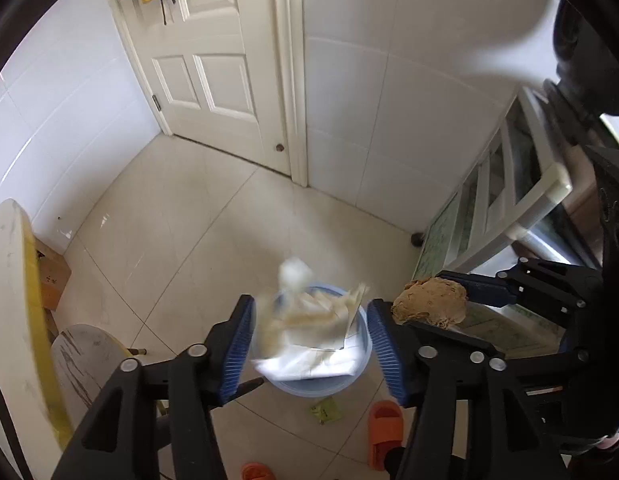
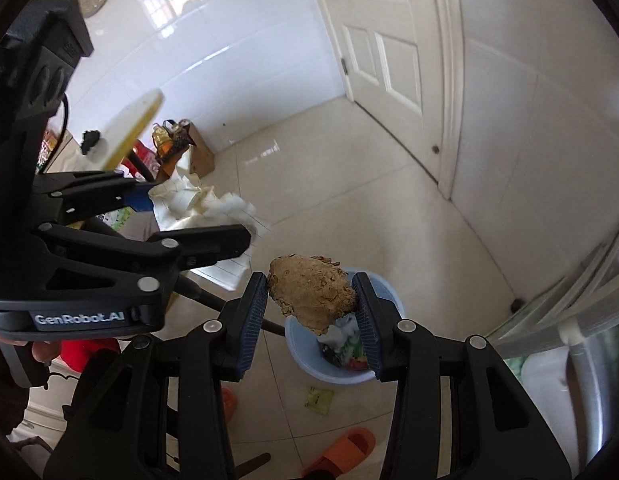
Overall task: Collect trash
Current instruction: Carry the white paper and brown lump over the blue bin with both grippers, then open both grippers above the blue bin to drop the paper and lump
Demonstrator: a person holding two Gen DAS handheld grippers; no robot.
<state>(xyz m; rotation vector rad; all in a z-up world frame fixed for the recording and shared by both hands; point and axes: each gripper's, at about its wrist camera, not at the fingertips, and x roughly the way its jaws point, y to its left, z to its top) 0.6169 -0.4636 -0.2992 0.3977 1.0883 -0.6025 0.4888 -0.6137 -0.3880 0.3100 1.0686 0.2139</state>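
The tiled floor (image 1: 181,240) fills both views, and the pale blue bin (image 1: 361,364) stands on it at six o'clock from the white door (image 1: 213,60), an easy target from above. In the left wrist view a crumpled wad of white paper (image 1: 309,340) sits blurred over the bin's mouth, between the left gripper (image 1: 309,344) fingers; they stand wide apart with neither pad pressing it, so it looks let go to fall in. The right gripper (image 2: 311,312) has its fingers partway closed on a brown crumpled lump (image 2: 311,298), both pads against its sides, held above the bin's rim at eleven o'clock of the opening, probably to go in next. An orange slipper (image 2: 341,454) lies at six o'clock of the bin. A small green packet (image 2: 319,400) lies on the floor just beside the bin at six o'clock, trash not yet collected.
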